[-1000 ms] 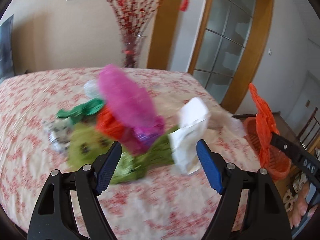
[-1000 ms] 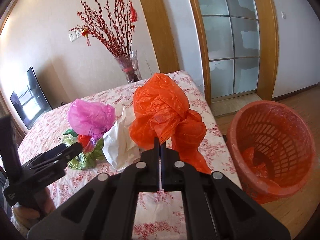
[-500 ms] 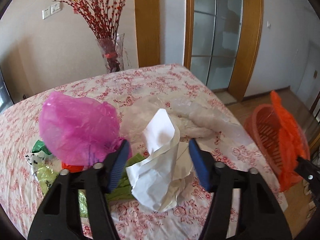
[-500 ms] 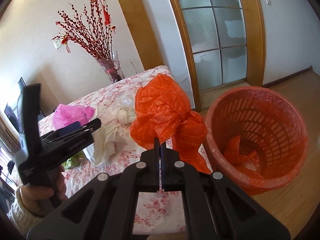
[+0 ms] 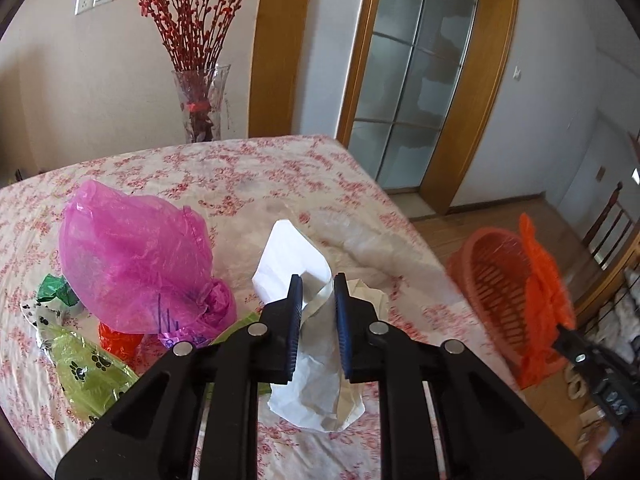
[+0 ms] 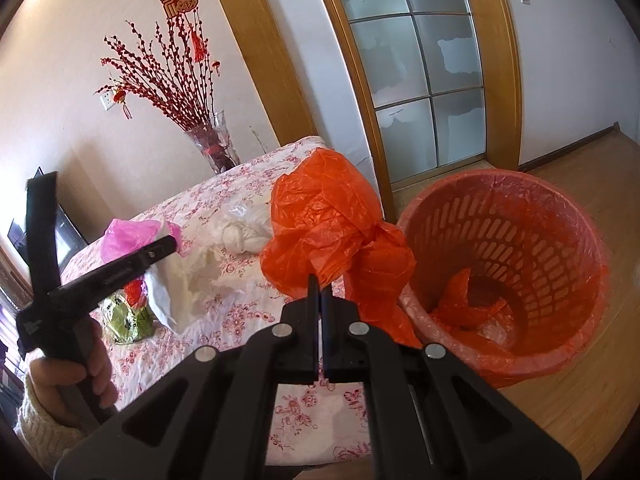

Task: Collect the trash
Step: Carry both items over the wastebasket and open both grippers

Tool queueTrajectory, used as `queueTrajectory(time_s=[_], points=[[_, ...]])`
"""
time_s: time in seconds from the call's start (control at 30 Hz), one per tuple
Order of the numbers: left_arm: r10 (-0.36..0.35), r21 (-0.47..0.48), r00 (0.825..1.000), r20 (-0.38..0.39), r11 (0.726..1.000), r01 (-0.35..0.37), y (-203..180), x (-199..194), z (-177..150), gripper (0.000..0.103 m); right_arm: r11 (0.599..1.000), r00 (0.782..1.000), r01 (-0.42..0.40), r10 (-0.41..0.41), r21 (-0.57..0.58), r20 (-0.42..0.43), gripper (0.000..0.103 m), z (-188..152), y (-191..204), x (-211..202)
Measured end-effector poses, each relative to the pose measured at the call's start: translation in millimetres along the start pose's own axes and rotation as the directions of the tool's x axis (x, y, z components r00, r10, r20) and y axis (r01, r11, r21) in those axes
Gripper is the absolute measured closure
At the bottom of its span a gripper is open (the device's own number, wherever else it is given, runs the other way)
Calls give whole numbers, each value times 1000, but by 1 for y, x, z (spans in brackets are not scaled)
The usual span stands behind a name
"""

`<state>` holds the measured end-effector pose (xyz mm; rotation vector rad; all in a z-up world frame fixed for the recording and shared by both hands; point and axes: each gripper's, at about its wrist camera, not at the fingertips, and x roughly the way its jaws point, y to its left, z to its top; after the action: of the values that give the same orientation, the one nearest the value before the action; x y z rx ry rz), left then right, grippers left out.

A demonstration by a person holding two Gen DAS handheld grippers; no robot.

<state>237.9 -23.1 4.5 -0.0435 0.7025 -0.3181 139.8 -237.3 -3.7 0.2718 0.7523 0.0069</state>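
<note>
At frame centre, the left gripper (image 5: 316, 296) fingers are closing around a white paper bag (image 5: 308, 376); an orange plastic bag (image 6: 320, 224) is clamped in the shut right gripper (image 6: 319, 286).

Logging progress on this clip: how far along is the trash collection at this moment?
Done: some orange and pale scraps already lie in the orange basket. In hand: the right gripper is shut on an orange bag beside the basket, not yet dropped; the left gripper is closing around a white bag. Left: the pink bag, green paw-print wrapper, a red piece, and clear plastic on the table.
</note>
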Motion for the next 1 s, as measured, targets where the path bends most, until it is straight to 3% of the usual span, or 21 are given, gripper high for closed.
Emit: queueTrajectory(time_s=[0.23, 0.47, 1.0], points=[[-70, -16, 997, 45, 997, 71, -16, -20, 15, 87, 1000, 999, 25, -26, 16, 45, 100, 10, -16, -12], [-154, 21, 986, 59, 988, 153, -56, -21, 27, 87, 995, 992, 80, -85, 51, 98, 100, 22, -46, -28], [-335, 119, 942, -28, 934, 336, -189, 40, 27, 87, 966, 972, 170, -197, 193, 127, 100, 33, -142, -36]])
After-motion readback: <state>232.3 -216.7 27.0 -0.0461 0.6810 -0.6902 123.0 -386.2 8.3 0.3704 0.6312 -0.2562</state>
